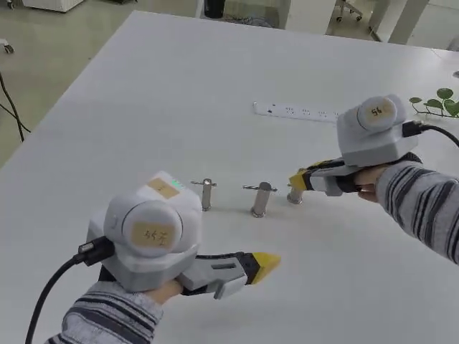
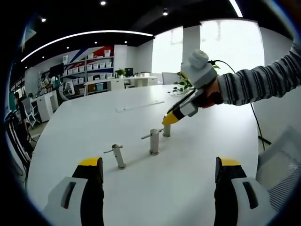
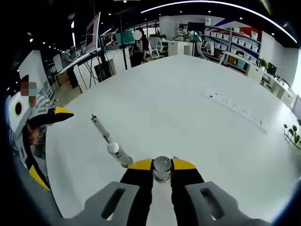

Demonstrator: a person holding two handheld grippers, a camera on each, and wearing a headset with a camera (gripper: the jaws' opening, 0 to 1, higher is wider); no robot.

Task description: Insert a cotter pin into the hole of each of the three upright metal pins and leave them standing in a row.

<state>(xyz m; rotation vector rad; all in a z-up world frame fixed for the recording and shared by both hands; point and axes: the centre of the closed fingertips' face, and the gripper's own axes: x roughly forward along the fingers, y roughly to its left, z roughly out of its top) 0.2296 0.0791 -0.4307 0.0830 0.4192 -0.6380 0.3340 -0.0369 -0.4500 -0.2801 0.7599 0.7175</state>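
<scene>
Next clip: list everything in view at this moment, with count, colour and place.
table: one, white, under everything.
metal pins: three, silver, upright in a row mid-table: left pin, middle pin, right pin.
cotter pins: two seen, silver, through the tops of the left and middle pins; the right pin's hole is hidden.
power strip: one, white, far side of the table.
plant: one, green, far right edge.
left tongs: grey, yellow tips, open, on the near side of the row.
right tongs: grey, yellow tips, shut on the right pin.
left sleeve, right sleeve: grey striped.
</scene>
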